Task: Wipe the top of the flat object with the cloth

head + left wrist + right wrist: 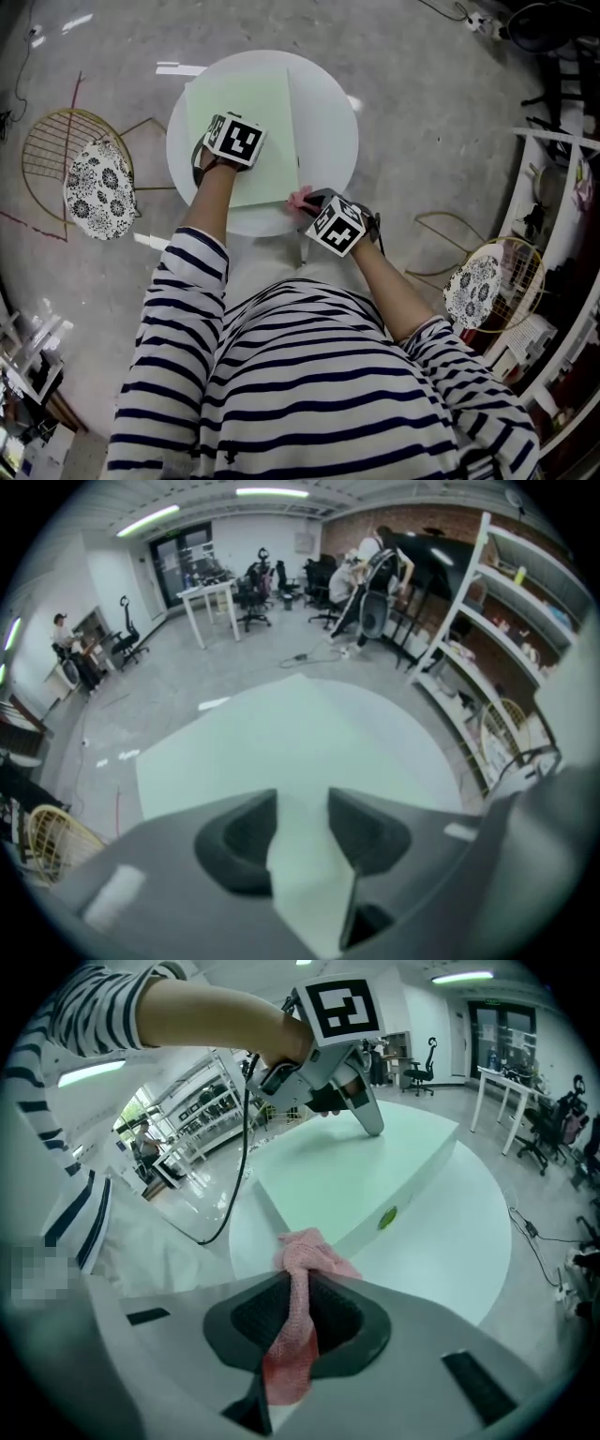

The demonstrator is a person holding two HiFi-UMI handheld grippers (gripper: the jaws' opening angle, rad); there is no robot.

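Resting tip-down on the top of a pale green flat rectangular board [272, 103], the left tool [302, 832] is released: its 2 jaws stand apart and only the board's top shows between them. The board lies on a round white surface [328, 131] and covers much of it. The right tool [298, 1321] is clenched on a pink knitted cloth [314, 1252], which bunches out past the jaws just at the board's near right corner. Whether the cloth touches the board's top cannot be told.
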